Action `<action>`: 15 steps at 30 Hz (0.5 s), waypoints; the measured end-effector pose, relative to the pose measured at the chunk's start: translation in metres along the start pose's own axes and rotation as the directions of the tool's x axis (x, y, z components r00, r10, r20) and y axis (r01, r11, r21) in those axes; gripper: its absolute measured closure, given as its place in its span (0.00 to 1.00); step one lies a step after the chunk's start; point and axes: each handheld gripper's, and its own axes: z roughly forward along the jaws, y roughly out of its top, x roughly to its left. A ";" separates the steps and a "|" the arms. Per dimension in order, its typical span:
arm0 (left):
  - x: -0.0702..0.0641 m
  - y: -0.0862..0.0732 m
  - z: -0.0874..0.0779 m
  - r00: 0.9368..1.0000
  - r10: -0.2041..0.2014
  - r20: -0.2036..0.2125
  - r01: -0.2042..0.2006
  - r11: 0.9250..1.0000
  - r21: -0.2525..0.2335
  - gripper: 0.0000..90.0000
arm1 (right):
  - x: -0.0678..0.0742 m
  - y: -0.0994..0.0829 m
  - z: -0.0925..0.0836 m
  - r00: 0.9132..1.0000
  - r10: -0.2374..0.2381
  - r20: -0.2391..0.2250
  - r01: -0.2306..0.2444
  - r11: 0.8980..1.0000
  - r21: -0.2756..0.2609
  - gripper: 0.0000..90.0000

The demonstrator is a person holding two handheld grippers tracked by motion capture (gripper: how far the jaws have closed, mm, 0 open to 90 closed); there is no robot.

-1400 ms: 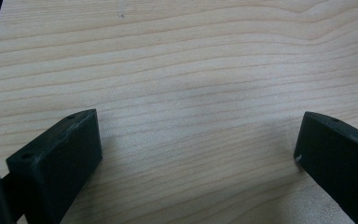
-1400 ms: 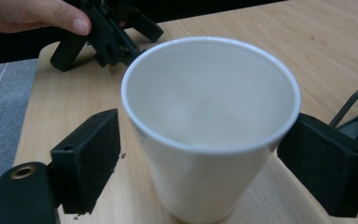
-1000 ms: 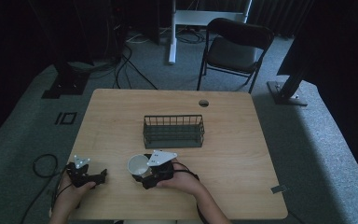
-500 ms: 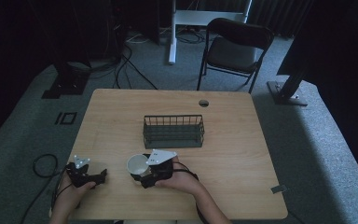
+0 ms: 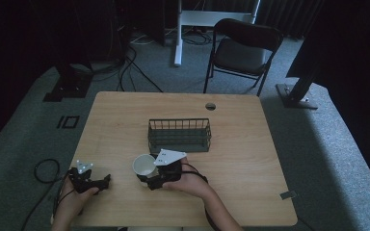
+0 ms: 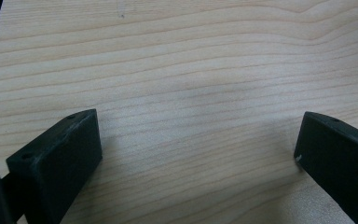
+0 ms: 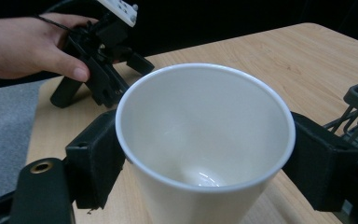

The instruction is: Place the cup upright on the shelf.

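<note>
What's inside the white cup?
Nothing: the white cup looks empty, with its bare shiny bottom showing. The right hand-held gripper squeezes its sides. The table under the cup is hidden.

left hand-held gripper: jaws apart | right hand-held gripper: clamped, gripping

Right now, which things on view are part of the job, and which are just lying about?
In the job, as far as I can judge:
- cup, gripped by the right gripper
- basket, likely its destination
- left gripper, open, idle on the table

Lying about:
- chair
- floor cables
</note>
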 end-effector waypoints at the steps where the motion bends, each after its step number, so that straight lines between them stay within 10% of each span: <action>1: 0.000 0.000 0.000 1.000 0.000 0.000 0.000 1.000 0.000 0.01 | -0.001 0.001 -0.001 1.000 0.005 0.001 -0.005 1.000 -0.004 0.22; 15: 0.000 0.000 0.000 1.000 0.000 0.000 0.000 1.000 -0.002 0.01 | -0.010 0.019 -0.016 0.999 0.007 0.034 -0.006 0.999 -0.048 0.22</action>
